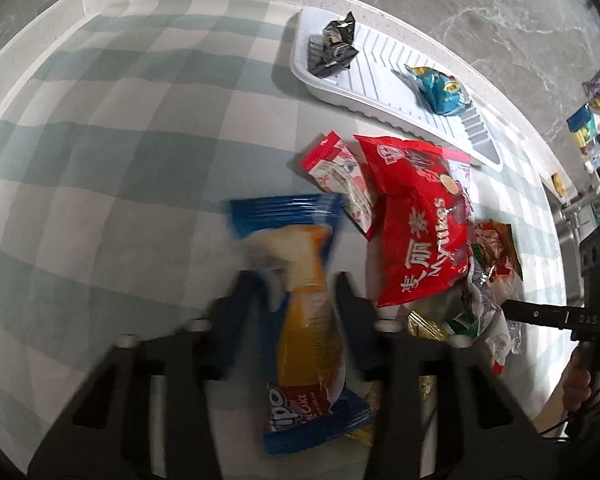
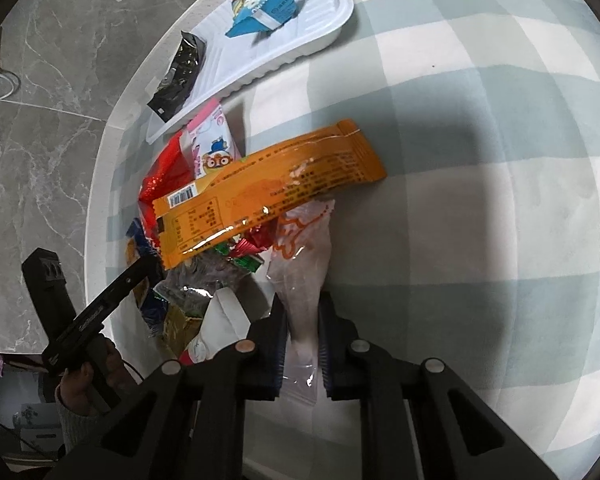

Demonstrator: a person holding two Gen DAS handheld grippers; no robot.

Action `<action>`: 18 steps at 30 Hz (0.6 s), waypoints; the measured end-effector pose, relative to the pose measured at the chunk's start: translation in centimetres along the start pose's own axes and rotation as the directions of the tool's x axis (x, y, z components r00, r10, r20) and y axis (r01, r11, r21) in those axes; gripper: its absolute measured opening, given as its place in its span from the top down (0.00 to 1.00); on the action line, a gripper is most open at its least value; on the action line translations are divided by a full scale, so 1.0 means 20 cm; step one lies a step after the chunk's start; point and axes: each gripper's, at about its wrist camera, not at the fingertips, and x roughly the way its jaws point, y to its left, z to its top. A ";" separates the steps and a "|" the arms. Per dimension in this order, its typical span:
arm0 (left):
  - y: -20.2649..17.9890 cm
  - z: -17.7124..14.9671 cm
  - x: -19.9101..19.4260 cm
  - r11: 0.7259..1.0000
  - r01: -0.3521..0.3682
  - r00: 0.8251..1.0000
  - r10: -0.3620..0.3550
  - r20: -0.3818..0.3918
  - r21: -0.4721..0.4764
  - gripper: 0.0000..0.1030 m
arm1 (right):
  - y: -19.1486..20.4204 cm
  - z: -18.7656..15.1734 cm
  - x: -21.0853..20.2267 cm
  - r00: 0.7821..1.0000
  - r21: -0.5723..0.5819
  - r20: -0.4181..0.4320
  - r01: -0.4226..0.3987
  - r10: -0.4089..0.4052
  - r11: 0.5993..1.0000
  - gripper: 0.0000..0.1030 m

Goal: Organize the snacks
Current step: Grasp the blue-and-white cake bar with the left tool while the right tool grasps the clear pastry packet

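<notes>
On checked cloth [image 1: 100, 152]: left tongs [image 1: 296, 292] clamp blue-orange cake packet [image 1: 304, 320]; right tongs [image 2: 302, 320] pinch clear pouch [image 2: 302, 280].

Checked tablecloth [image 1: 100, 160], grey marble floor [image 2: 52, 92]

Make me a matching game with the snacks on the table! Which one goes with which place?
Things:
1. black packet
2. blue cake packet
3. clear pouch
4. long orange packet

Places:
A. between the right tongs
B. on the white tray
C. lying on top of the snack pile
D. between the left tongs

Pairs: 1-B, 2-D, 3-A, 4-C
</notes>
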 end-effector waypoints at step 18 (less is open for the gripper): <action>0.06 -0.03 -0.14 0.995 0.094 0.995 -0.093 0.029 -0.037 0.72 | -0.09 -0.08 -0.16 0.996 0.039 0.009 -0.085 0.085 0.996 0.85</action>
